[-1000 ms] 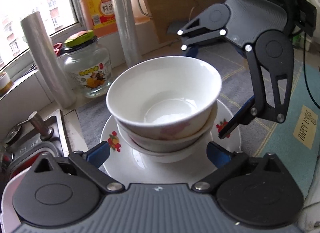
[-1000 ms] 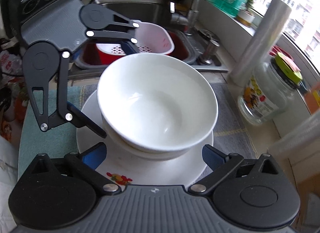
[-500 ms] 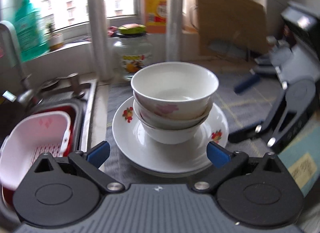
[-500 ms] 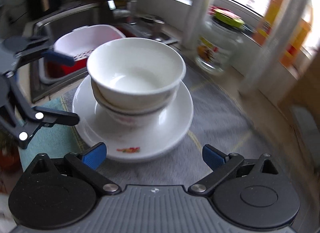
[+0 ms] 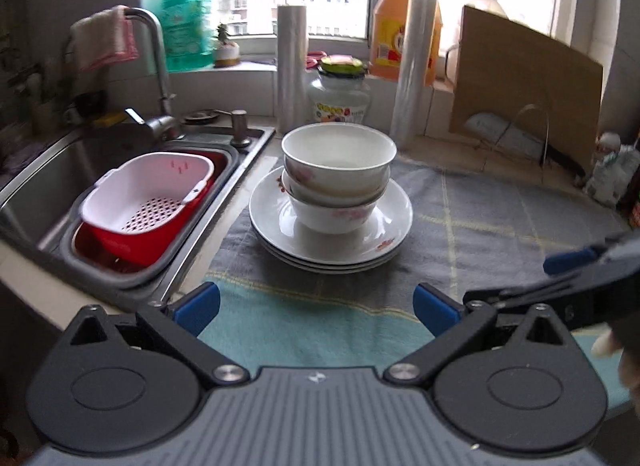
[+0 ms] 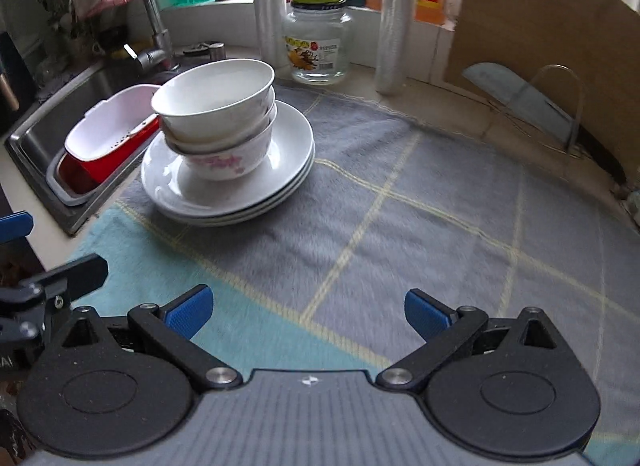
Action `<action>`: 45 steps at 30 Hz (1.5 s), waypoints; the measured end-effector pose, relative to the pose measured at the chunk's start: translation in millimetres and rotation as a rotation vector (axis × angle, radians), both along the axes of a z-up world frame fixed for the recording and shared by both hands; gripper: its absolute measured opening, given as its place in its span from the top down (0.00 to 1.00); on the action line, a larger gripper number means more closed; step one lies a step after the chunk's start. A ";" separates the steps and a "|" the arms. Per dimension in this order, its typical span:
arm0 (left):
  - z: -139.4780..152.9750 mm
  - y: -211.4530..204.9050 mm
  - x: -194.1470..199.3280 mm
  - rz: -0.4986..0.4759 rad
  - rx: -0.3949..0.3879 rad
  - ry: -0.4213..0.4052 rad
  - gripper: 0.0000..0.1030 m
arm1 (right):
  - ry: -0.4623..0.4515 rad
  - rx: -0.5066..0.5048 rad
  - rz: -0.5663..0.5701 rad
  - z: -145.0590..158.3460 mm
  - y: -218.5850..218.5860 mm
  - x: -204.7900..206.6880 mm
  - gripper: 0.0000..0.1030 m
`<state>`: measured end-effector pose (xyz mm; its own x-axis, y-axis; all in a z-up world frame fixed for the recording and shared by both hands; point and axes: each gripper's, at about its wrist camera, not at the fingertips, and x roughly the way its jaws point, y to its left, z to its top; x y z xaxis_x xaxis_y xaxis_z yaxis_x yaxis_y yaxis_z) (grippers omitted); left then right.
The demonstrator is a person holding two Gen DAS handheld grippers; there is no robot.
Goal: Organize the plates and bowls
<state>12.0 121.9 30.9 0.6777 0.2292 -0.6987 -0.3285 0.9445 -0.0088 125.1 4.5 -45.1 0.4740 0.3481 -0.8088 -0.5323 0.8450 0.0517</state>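
Sitting ahead of both empty tongs, stacked bowls, plates

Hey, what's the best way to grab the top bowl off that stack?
Pinch the top bowl at its flared rim, coming from above on the near side. It sits nested upright in the bowls beneath, so only the rim stands clear. Both grippers are open.

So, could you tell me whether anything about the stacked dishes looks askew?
Yes: the top white ceramic bowl sits tilted in the nested bowls, leaning toward the steel sink. The bowls also sit off-centre on the stack of white plates. Nothing looks spilled or broken.
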 end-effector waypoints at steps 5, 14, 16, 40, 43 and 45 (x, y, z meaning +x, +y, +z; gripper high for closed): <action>15.4 -18.0 -21.1 0.046 0.006 -0.031 0.01 | -0.050 0.011 0.000 16.0 -18.0 -29.8 0.00; 30.5 -46.9 -41.7 0.055 0.042 -0.072 0.01 | -0.111 0.050 -0.014 36.3 -41.3 -54.7 0.00; 31.3 -49.6 -43.4 0.051 0.034 -0.078 0.01 | -0.113 0.053 -0.017 37.3 -44.1 -57.0 0.00; 38.5 -53.8 -44.5 0.064 0.037 -0.072 0.01 | -0.144 0.061 -0.041 46.0 -50.0 -60.9 0.00; 38.7 -53.5 -43.8 0.064 0.038 -0.067 0.01 | -0.142 0.060 -0.043 46.0 -49.7 -59.6 0.00; 38.8 -53.8 -43.5 0.065 0.041 -0.065 0.01 | -0.141 0.060 -0.043 45.7 -49.3 -59.0 0.00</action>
<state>-31.4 68.1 69.7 0.7044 0.3012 -0.6427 -0.3887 0.9214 0.0058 66.1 -44.8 0.7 0.5971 0.3704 -0.7115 -0.5009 0.8650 0.0300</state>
